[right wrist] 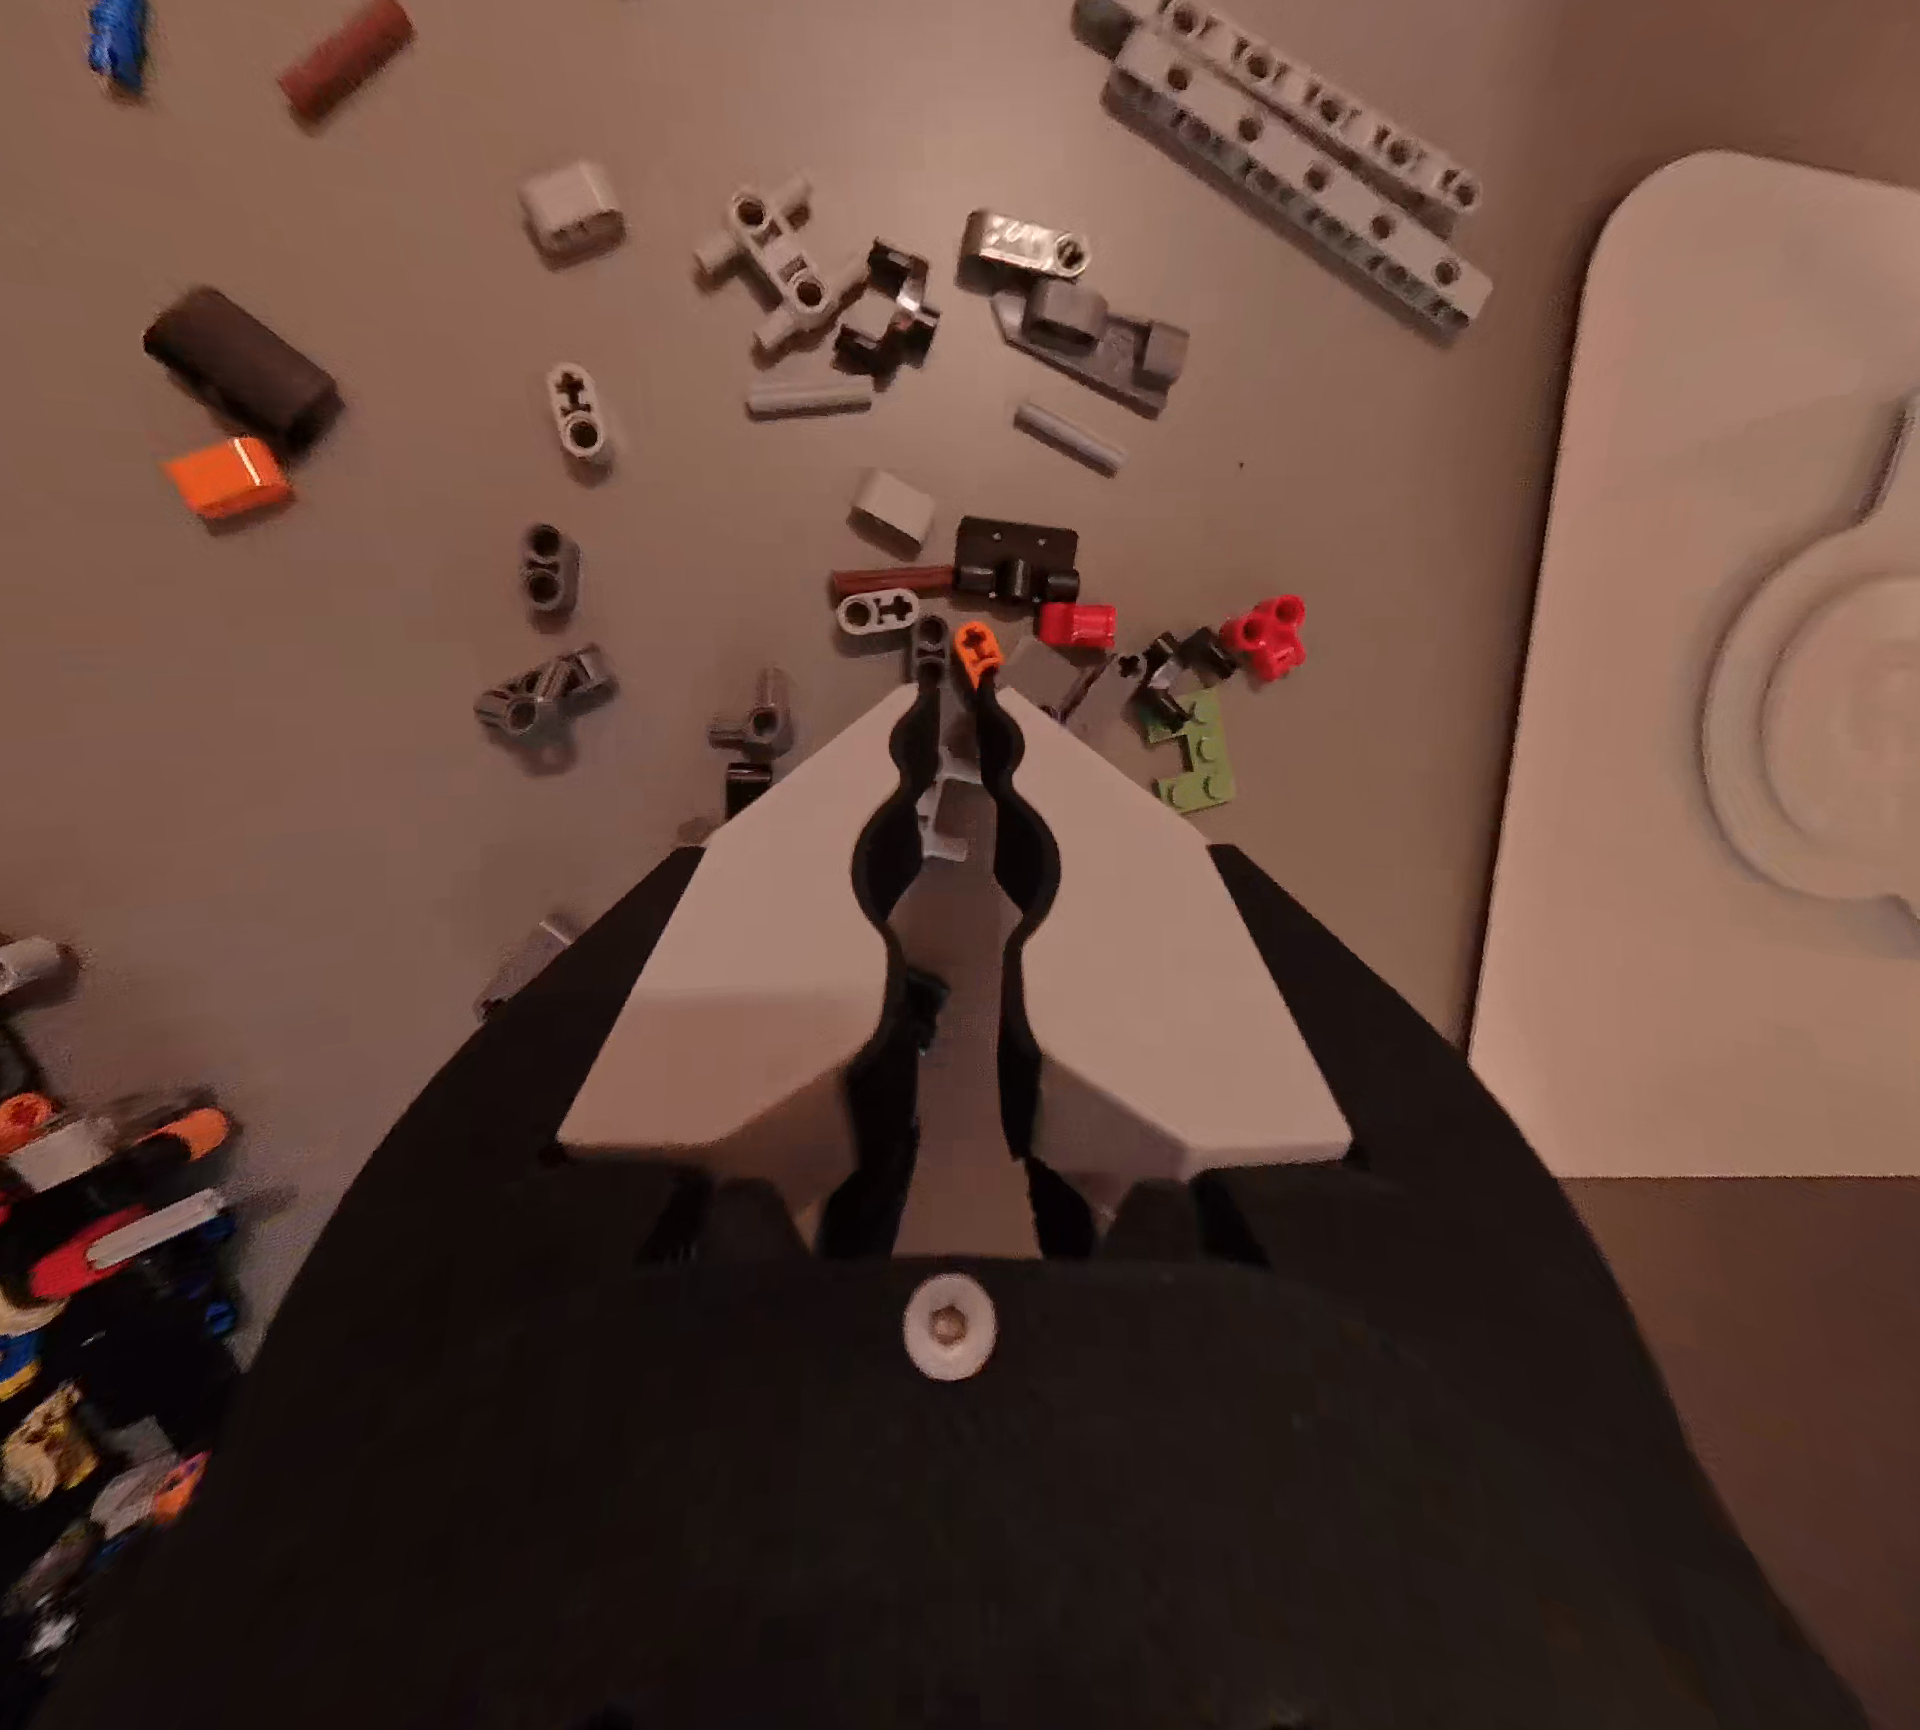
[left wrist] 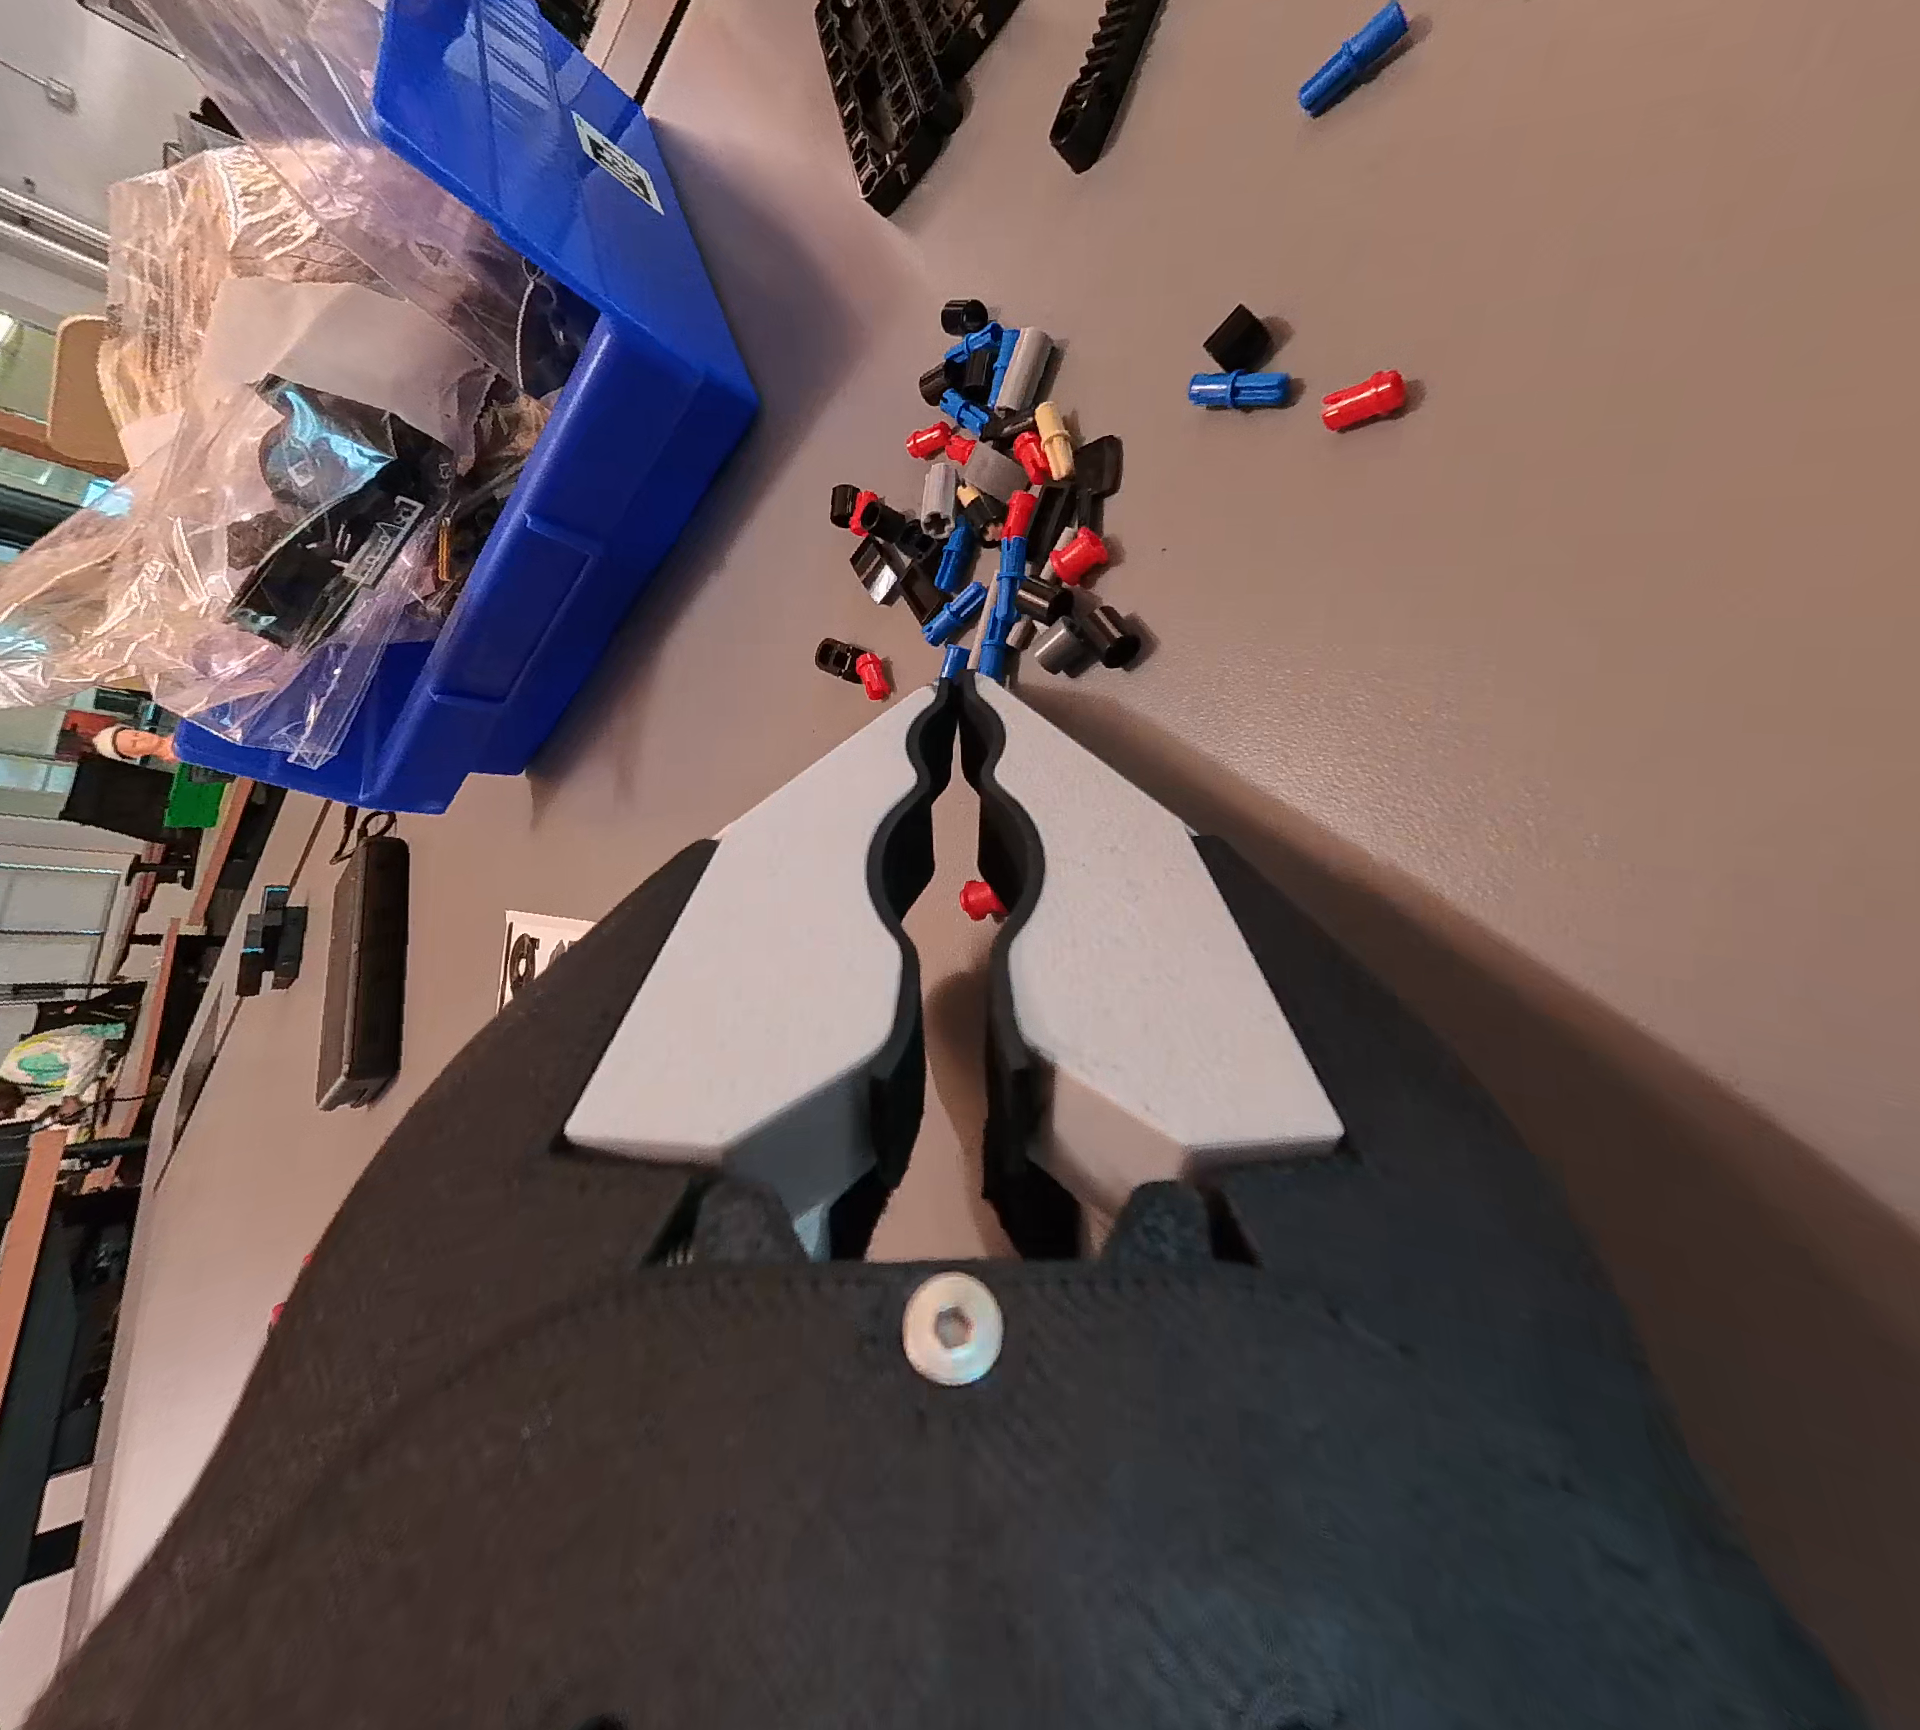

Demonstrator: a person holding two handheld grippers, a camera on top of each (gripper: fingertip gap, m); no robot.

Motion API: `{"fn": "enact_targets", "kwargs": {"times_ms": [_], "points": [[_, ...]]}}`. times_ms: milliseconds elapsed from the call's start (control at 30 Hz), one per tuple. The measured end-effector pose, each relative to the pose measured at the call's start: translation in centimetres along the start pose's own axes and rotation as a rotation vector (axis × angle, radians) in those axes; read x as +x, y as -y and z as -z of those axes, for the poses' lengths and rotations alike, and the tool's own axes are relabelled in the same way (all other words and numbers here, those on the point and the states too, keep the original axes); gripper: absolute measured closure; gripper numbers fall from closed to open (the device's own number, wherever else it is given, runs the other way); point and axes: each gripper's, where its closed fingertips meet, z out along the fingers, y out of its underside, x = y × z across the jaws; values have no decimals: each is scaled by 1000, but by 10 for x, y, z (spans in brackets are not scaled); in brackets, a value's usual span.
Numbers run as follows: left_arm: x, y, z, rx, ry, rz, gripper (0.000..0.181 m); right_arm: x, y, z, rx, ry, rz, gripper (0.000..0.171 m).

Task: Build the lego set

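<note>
Grey tabletop runs under everything, with shelves and clutter of a workshop blurred behind it. On the left side sits a blue plastic bin stuffed with clear plastic bags of parts; a small black-and-white label is stuck on its wall, the print too small for me to make out. Beside the bin lies a heap of small pins and bushes in blue, red, black and grey. The left gripper has its tips at the near edge of that heap, pressed nearly together around a blue pin that pokes out between them. Farther off lie two black frames, a black beam and loose blue pins.

Over on the right, the right gripper hangs above a scatter of grey connectors. Its fingers stand slightly apart; an orange connector shows just at the tips, but I cannot tell whether it is pinched or merely lying beneath. Nearby are a red piece, a green plate and two long grey beams. A white board lies at the far right.
</note>
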Motion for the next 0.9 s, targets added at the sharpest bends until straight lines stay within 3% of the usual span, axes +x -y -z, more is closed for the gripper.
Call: {"fn": "enact_targets", "kwargs": {"times_ms": [233,367,633,733,900], "points": [[-1,0,3,-2,-5,4,181,11,-25,6,-29,-10,-92,166],[0,1,3,-4,-4,4,181,7,-3,11,69,-3,-4,163],[2,0,4,-4,-3,3,181,6,-2,-9,-4,52,0,148],[3,0,2,-4,-5,5,181,7,-1,-10,5,46,-2,160],[2,0,4,-3,-6,7,181,8,1,-9,32,55,-39,161]]}}
